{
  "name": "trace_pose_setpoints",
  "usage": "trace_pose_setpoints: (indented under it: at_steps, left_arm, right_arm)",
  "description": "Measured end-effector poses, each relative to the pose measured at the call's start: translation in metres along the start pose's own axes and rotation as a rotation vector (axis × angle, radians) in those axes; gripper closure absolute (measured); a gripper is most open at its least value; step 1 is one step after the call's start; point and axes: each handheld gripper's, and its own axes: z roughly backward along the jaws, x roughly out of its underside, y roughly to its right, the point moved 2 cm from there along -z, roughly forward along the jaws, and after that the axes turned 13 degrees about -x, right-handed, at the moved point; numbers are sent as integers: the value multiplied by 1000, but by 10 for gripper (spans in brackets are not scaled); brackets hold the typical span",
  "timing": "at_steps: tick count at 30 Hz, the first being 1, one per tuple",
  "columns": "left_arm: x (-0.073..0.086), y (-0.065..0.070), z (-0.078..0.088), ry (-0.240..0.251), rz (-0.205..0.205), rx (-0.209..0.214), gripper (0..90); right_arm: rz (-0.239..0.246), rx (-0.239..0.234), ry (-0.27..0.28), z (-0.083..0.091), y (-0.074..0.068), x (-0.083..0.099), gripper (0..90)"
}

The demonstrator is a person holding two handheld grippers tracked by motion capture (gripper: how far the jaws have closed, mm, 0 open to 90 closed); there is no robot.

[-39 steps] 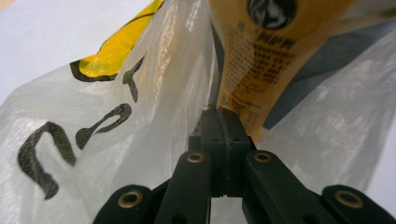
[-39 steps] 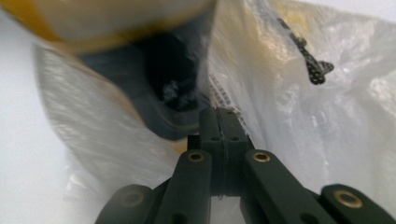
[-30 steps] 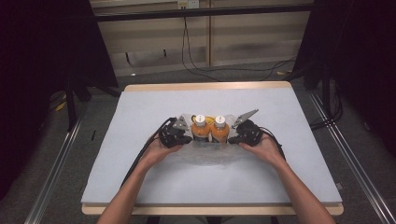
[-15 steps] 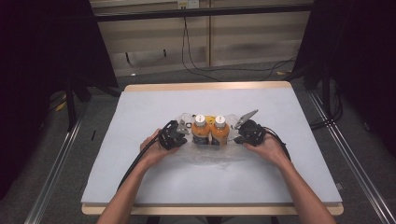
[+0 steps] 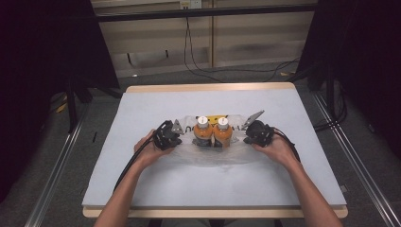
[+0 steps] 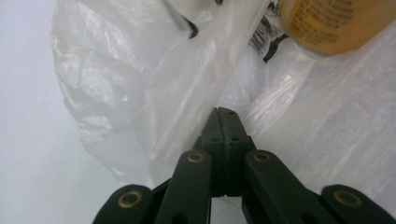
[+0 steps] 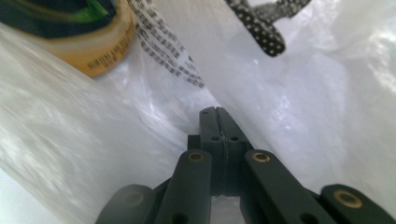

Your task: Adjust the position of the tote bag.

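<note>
Little had moved since the earlier frames: both hands stayed beside the bottles, with the left hand (image 5: 150,150) shifted only slightly along the bag's edge and the right hand (image 5: 276,148) holding much the same spot.

In the high view, two orange bottles (image 5: 213,132) with white caps stood upright, touching each other, near the middle of the surface (image 5: 142,179), a little toward its far edge. They sat inside a clear plastic bag (image 5: 213,156) that lay spread around their bases and bulged toward the near edge. Behind the bottles a yellow and black patch showed through the bag, too small to identify.

The left gripper (image 5: 171,138) lay just left of the bottles, at the bag's left edge. In the left gripper view its jaws stood fully closed, pad against pad, with the crinkled bag film (image 6: 154,93) bunched right at the tips (image 6: 226,114); whether any film was pinched between them could not be told. An orange bottle (image 6: 336,23) appeared at the upper right of that view.

The right gripper (image 5: 253,135) lay just right of the bottles, at the bag's right edge. In the right gripper view its jaws were likewise pressed together (image 7: 217,114), with bag film (image 7: 327,116) on both sides, and an orange bottle's base (image 7: 100,51) showed at the upper left. A cable trailed from each gripper toward the near edge of the surface.
</note>
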Motion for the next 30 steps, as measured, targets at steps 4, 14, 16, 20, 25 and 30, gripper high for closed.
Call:
trace_pose_setpoints:
  at_steps: [4, 14, 16, 20, 25, 30]
  left_arm:
    - [2, 1, 3, -54, -77, -54, 900]
    - [18, 3, 17, -76, -86, -10, 900]
    - [23, 3, 20, -68, -59, -1, 900]
    - [32, 2, 24, -54, -28, 15, 900]
    - [40, 4, 30, -47, -21, 28, 900]
    - [45, 1, 32, -43, -3, 47, 900]
  right_arm:
    - [-4, 4, -16, 6, 5, 8, 900]
    - [-21, -7, -26, 10, 8, 13, 900]
    - [-25, -18, -24, 10, 9, 14, 900]
    - [-23, -22, -19, 11, 10, 15, 900]
    - [-24, -12, -11, 13, 14, 21, 900]
    - [-38, -2, -15, 17, 17, 26, 900]
